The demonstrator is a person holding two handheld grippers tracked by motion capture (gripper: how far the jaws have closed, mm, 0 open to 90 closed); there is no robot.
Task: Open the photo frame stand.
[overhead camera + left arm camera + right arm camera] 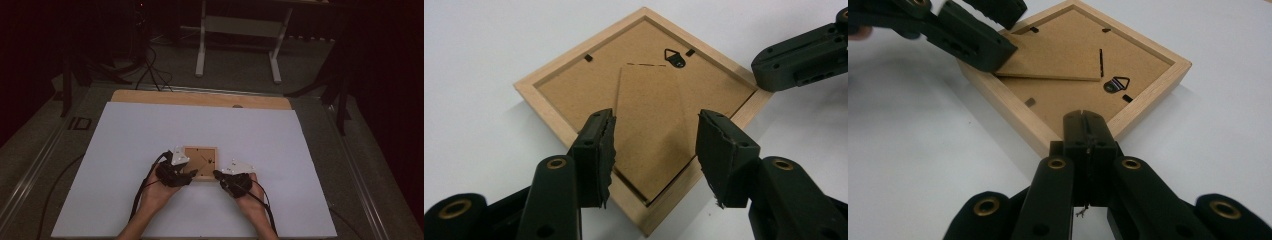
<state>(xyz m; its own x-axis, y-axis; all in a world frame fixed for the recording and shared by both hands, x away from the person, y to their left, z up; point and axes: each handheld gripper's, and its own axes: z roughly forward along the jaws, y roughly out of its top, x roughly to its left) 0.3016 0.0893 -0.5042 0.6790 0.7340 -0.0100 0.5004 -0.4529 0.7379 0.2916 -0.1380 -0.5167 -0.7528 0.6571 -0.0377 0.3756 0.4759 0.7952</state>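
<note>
A small wooden picture frame (200, 159) lies face down on the white sheet (150, 130), brown backing up. In the left gripper view the frame (574, 85) shows its fold-out stand flap (649, 115) and a metal hanger (674, 57). My left gripper (656, 135) is open, with one jaw on each side of the flap near the frame's corner. My right gripper (1087, 125) is shut with nothing between its jaws, its tip resting on the frame's (1148, 65) near corner. In the high view the left gripper (194, 173) and right gripper (216, 174) meet at the frame's near edge.
A person's hands (155, 192) come in from the bottom edge, with cables (142, 185) trailing back from the grippers. A bare wooden strip (200, 98) of table lies beyond the sheet. On the dark floor beyond stand a white desk frame (240, 25) and cables (150, 65).
</note>
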